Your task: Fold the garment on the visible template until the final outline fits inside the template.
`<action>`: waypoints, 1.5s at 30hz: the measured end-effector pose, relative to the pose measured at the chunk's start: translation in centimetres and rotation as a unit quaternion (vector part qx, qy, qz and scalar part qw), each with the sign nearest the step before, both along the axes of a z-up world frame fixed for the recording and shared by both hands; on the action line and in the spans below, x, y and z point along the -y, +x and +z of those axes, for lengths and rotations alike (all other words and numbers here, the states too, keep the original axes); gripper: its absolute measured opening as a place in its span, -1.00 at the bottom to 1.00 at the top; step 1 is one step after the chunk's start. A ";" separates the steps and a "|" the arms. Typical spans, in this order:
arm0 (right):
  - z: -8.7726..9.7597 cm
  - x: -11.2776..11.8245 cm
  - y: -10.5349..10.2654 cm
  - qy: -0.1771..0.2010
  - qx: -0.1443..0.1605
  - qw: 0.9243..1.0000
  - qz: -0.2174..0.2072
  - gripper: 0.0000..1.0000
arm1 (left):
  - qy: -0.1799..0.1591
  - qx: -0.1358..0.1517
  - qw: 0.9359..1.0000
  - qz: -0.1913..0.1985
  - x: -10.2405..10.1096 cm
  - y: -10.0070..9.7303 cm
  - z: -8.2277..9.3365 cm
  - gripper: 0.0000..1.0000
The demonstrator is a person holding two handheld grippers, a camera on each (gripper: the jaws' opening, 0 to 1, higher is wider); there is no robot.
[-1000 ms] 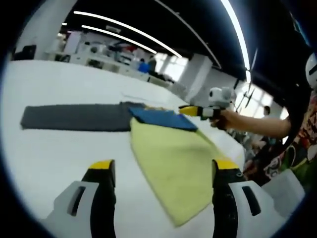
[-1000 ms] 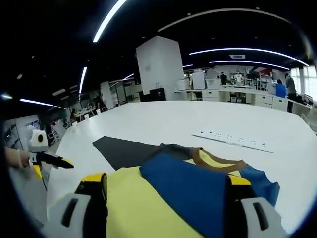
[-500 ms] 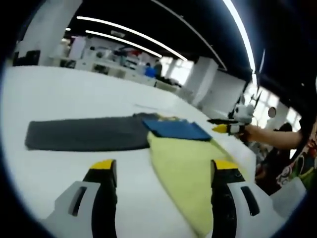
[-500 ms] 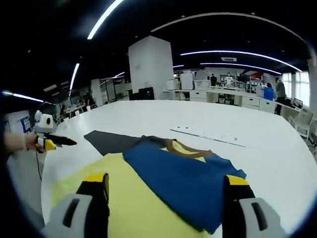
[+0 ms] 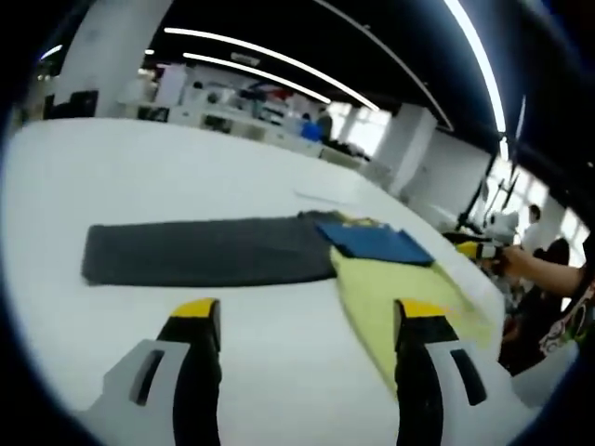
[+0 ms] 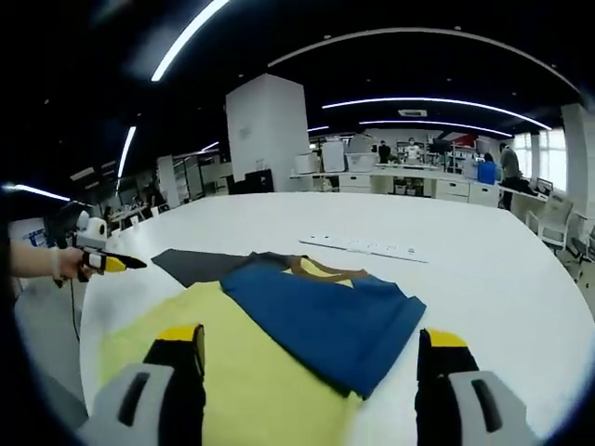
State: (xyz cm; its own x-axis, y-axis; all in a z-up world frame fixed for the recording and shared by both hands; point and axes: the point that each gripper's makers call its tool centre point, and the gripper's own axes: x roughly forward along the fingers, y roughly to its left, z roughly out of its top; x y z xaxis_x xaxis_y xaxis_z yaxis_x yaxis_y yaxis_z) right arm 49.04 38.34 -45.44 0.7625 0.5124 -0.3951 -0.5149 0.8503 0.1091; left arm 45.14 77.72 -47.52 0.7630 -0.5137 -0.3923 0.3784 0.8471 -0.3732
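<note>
- The shirt (image 6: pixel 279 334), yellow with a blue sleeve (image 6: pixel 321 311) folded across it, is laid flat on the white table (image 5: pixel 186 177), its collar end overlapping one end of the dark grey template (image 5: pixel 204 253), most of which lies uncovered.
- The left gripper (image 5: pixel 302 321) and the right gripper (image 6: pixel 311 348) are held above the cloth with jaws apart and nothing between them, apparently to survey the fold before the next grasp.
- Compared with a second ago, both views are pulled back: more of the template and table is seen, and the other gripper appears smaller in each.
</note>
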 end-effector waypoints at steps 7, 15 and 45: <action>-0.2 -0.1 -0.3 0.014 -0.003 1.000 -0.004 0.91 | 0.025 -0.012 0.992 0.119 -6.9 2.2 -0.7 0.35; -0.6 -0.7 -1.0 0.029 -0.007 1.000 -0.009 0.88 | 0.049 -0.038 0.976 0.210 -12.2 3.6 -2.0 0.19; -1.1 2.3 -3.0 0.054 -0.026 0.996 -0.065 0.74 | 0.007 -0.075 0.947 0.313 -16.1 5.2 -4.3 -0.92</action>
State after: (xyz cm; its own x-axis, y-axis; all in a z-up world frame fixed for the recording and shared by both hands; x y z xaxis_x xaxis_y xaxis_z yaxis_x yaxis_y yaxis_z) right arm 45.99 36.06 -46.49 0.8051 0.4527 -0.3831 -0.3929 0.8911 0.2272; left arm 50.36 93.81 -51.81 0.8511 0.0270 -0.5243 -0.2560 0.8933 -0.3695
